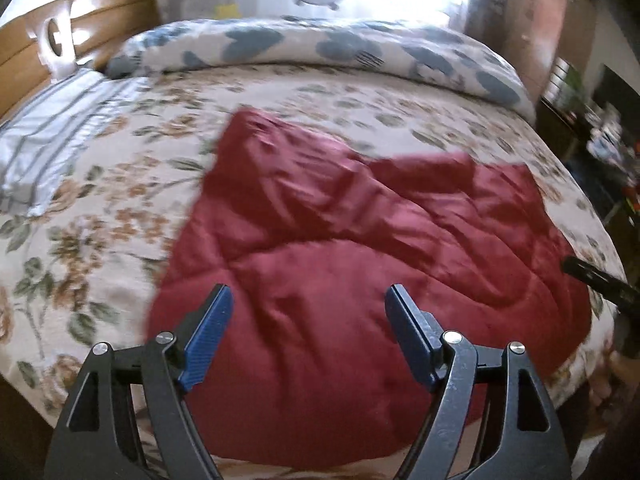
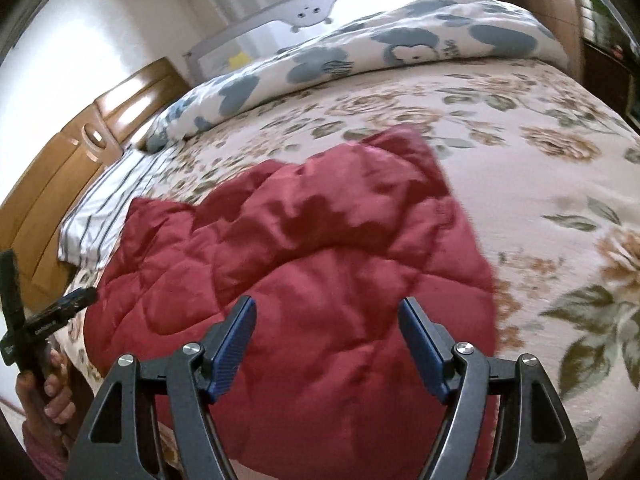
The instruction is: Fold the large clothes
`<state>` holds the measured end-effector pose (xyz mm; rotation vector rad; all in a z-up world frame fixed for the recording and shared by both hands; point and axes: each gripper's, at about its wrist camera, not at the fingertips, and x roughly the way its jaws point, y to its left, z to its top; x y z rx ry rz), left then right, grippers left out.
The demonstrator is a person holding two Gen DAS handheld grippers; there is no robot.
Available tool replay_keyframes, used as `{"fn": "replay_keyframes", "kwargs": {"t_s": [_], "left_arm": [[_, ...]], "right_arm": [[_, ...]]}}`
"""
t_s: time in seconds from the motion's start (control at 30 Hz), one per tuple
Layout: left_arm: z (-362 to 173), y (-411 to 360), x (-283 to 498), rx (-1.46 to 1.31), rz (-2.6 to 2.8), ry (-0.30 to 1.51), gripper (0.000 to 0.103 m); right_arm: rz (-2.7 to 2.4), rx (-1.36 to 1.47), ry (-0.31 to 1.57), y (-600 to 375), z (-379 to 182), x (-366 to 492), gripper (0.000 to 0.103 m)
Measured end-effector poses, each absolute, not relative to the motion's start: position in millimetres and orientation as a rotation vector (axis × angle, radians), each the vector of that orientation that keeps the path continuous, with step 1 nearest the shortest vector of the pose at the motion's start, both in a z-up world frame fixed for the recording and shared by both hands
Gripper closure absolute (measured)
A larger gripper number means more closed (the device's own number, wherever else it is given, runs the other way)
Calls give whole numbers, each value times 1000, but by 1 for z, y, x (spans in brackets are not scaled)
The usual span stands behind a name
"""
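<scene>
Big picture first: the bed (image 1: pixel 120 200), dressed in a floral cover, carries everything here. Along its far side lies a rolled duvet (image 1: pixel 320 46) with blue blotches, and a striped pillow (image 1: pixel 48 152) sits by the wooden headboard (image 1: pixel 24 48).

Centre stage on the bed is the red quilted garment (image 1: pixel 360 260), the task's piece, lying rumpled near the front edge with its near hem drooping toward the person. It looks partly doubled over already, though the layers are hard to read through the motion blur.

Now the left claw (image 1: pixel 308 300), jaws spread wide, gripping nothing, poised above the near part of the red fabric. And the right claw (image 2: pixel 328 312), same story: released, empty, over the garment's near half. In the right view the left hand (image 2: pixel 52 392) shows at the edge, wrapped round its handle.

Risks from here, as I judge them. The fabric looks slick and puffy, so a shallow pinch could slide off mid-lift. Grab too deep and a claw may catch two layers, or the floral cover beneath, dragging the bedding along. Uneven pick-up points between the two claws would skew the fold. And with the hem at the bed's edge, a tug toward the person could pull the whole piece off.

Containers: none visible in either view, so nothing to report inside any.
</scene>
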<state>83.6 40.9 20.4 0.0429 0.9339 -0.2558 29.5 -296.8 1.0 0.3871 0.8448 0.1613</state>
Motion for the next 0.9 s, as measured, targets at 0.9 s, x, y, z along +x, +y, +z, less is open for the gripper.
{"fn": "replay_keyframes", "kwargs": {"t_s": [0.9], "left_arm": [[-51, 34, 229, -11, -96, 1203, 12]], "right_arm": [[61, 278, 1009, -290, -47, 153, 19]]}}
